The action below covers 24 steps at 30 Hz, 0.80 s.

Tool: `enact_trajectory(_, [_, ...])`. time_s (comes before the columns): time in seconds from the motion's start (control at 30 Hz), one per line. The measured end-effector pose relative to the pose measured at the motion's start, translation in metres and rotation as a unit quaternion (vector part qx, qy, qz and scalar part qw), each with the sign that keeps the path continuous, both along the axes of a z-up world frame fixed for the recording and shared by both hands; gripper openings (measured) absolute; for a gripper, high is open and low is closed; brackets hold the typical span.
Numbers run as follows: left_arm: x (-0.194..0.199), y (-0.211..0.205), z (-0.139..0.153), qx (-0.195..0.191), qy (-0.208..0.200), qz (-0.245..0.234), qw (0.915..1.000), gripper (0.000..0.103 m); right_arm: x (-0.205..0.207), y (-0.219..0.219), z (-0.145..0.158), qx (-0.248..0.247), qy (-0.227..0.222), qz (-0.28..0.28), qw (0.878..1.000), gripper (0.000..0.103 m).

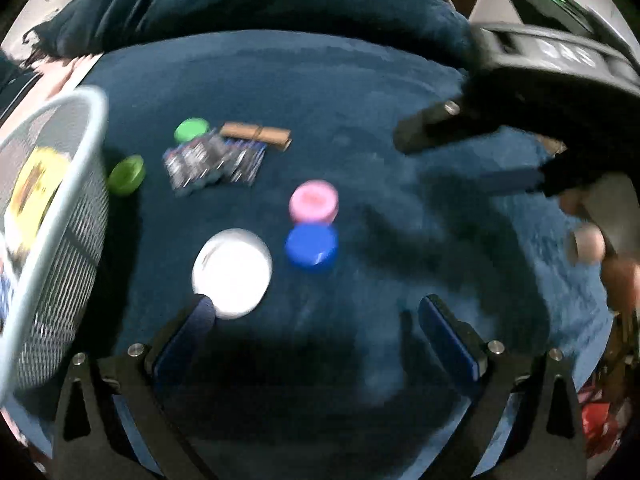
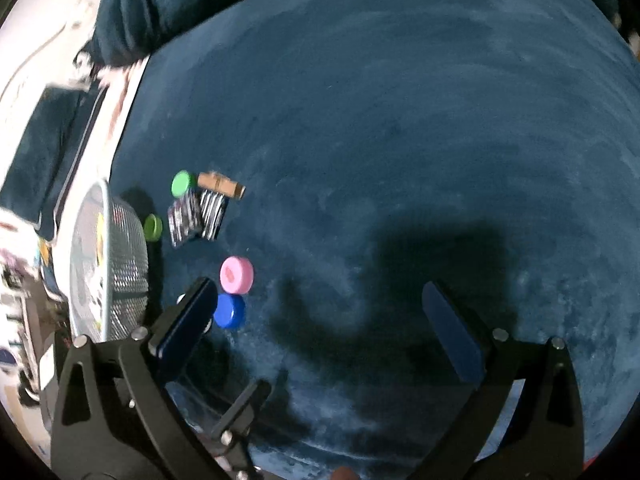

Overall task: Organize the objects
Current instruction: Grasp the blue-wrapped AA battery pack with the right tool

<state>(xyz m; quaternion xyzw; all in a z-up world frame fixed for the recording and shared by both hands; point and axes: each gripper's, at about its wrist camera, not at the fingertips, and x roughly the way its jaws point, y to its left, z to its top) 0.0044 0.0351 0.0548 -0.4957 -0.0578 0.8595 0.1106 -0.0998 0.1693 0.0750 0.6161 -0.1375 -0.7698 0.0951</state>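
My left jaws (image 1: 316, 336) and right jaws (image 2: 324, 320) gape wide, empty. Ahead of my left jaws lie a round white plastic lid (image 1: 232, 272), a blue cap (image 1: 312, 246) touching a pink cap (image 1: 314, 201), and beyond them a brown paper roll (image 1: 256, 134), long axis crosswise. A pale wire-mesh basket (image 1: 56, 216) stands left.

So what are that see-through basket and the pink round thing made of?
The basket looks like pale painted metal: a fine wire mesh wall under a solid rim. The pink round thing seems to be smooth moulded plastic, probably a lid, with an even colour and a slight sheen; blur leaves it uncertain.
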Motion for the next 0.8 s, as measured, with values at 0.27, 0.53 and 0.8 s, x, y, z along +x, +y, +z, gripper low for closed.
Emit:
enact_trajectory(0.27, [0.011, -0.017, -0.005, 0.014, 0.001, 0.020, 0.9997, 0.102, -0.003, -0.045, -0.015, 0.039, 0.001, 0.084, 0.996, 0.102])
enact_trajectory(0.53, [0.010, -0.029, -0.006, 0.022, 0.011, 0.024, 0.9994, 0.102, -0.023, -0.092, -0.011, 0.052, 0.071, 0.139, 0.986, 0.101])
enact_trajectory(0.8, [0.014, -0.038, -0.009, 0.014, 0.014, 0.014, 0.9997, 0.102, -0.036, -0.159, -0.035, 0.088, 0.092, 0.246, 0.961, 0.095])
